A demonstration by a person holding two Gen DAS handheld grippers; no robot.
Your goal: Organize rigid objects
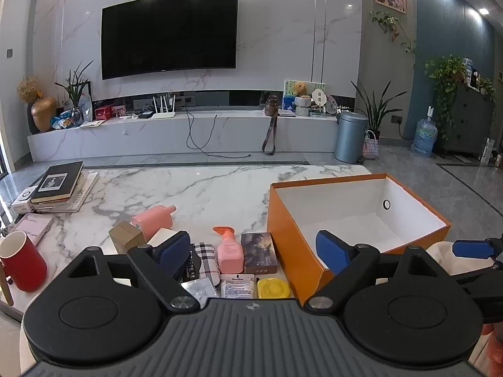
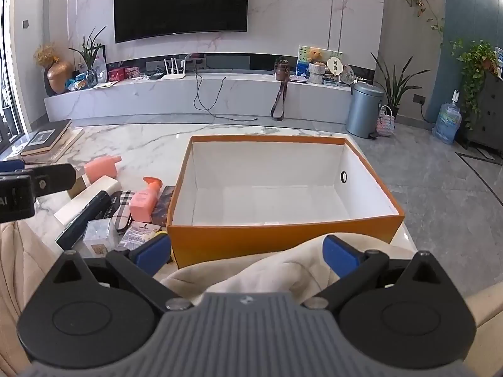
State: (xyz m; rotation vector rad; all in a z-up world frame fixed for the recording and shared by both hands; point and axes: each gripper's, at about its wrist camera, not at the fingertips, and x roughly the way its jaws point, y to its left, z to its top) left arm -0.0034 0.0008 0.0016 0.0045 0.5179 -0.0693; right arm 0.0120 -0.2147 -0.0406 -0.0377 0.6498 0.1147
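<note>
I had both sets of jaws spread wide and holding nothing: my left gripper (image 1: 254, 253) hung over the clutter, with a pink pump bottle (image 1: 230, 251) and a yellow lid (image 1: 273, 288) on the marble desk (image 1: 204, 188), while my right gripper (image 2: 248, 253) faced the empty orange box (image 2: 276, 235), above cream fabric (image 2: 251, 270).

Marble wall (image 1: 283, 47), TV (image 1: 169, 33), grey floor (image 1: 440, 172)

Small rigid items (image 1: 231, 253) clustered beside empty orange box (image 2: 284, 238).
</note>
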